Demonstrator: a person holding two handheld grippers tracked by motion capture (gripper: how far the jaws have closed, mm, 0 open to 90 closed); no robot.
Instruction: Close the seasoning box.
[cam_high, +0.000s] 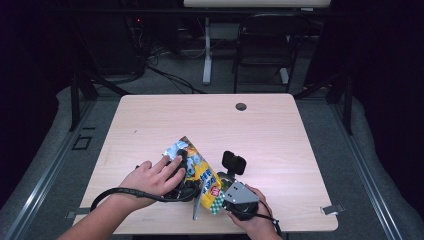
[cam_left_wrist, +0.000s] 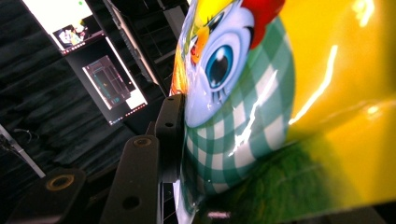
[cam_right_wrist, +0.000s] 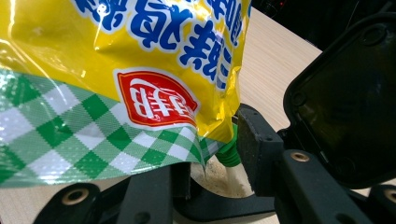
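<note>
Snack bag (cam_high: 200, 167) clamped between left gripper (cam_high: 182, 175) and right gripper (cam_high: 227, 192).

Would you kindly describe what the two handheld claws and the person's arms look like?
Both are black. The left claw trails a black cable looping over the wrist. The right claw carries a grey three-cornered plate and a black rounded block. The forearms are bare, no sleeves.

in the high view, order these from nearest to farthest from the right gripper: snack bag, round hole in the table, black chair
1. snack bag: right beside the right gripper, on the near part of the table.
2. round hole: near the table's far edge.
3. black chair: on the floor beyond the table.
</note>
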